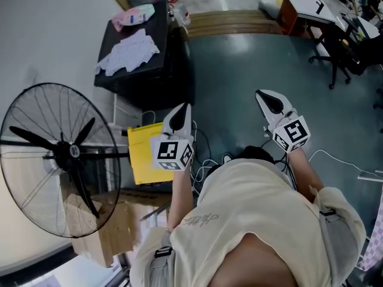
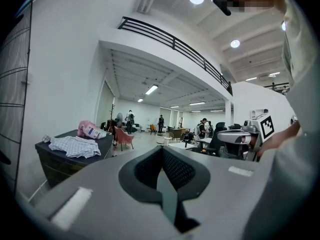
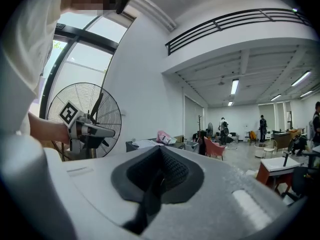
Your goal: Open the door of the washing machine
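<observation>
Nearest, the person's cream shirt [image 1: 251, 220]. Just ahead, the left gripper [image 1: 179, 116] and right gripper [image 1: 270, 102] are held side by side, well apart, both roughly level. Each has its fingers pressed together with nothing between them. Left of them stand a yellow box [image 1: 142, 154] and a big black fan [image 1: 57, 154]. Farther off is a black table [image 1: 157, 70], with a checked cloth [image 1: 128, 54] at its middle and a pink package [image 1: 133, 15] at its far edge. No washing machine can be made out in any view.
</observation>
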Available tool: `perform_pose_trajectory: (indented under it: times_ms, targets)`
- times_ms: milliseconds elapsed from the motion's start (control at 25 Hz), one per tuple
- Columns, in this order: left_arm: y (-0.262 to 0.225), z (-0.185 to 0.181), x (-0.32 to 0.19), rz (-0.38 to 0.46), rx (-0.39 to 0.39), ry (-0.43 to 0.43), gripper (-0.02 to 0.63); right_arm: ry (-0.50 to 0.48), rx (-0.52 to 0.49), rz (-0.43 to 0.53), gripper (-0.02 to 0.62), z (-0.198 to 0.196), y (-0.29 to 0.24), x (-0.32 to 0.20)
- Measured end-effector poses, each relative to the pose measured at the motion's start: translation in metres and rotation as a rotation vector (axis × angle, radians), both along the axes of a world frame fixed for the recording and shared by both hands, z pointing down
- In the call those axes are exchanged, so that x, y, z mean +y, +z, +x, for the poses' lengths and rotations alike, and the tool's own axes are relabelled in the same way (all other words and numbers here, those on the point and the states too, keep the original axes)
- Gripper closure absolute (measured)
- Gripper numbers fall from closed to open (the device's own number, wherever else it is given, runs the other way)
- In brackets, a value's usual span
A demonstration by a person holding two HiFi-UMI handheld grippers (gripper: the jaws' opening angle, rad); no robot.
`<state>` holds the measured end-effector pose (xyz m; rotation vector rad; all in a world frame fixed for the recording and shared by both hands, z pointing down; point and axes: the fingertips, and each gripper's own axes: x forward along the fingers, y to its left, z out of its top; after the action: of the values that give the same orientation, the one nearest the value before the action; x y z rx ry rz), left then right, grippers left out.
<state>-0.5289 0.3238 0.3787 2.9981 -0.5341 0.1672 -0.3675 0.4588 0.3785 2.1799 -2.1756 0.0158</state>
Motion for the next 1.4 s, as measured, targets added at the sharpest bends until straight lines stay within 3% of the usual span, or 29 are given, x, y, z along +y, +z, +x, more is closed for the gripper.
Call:
perform_pose_trajectory:
  times_ms: [280,360,760,960,1200,1400]
  targets:
    - [0.008,0.009,0.009,-0.017,-0.017,0.008,0.589,0.012,-0.011,-0.022,0.594,0.001,0.006,0.009]
    - [0.014,0.014,0.01,-0.037,-0.016,0.024,0.444,0.03,-0.017,-0.031,0.594,0.005,0.009,0.012]
    - [0.041,0.072,0.007,-0.057,-0.097,0.091,0.448,0.092,-0.029,-0.055,0.594,0.052,0.019,0.022]
    - [0.048,0.117,-0.006,-0.07,-0.154,0.105,0.449,0.08,-0.065,-0.049,0.594,0.093,0.034,-0.003]
    - [0.033,0.176,-0.038,-0.068,-0.167,0.1,0.456,0.073,-0.083,0.033,0.594,0.158,0.027,-0.048]
    - [0.03,0.221,-0.05,-0.108,-0.155,0.046,0.465,0.022,-0.152,0.039,0.594,0.202,0.038,-0.076]
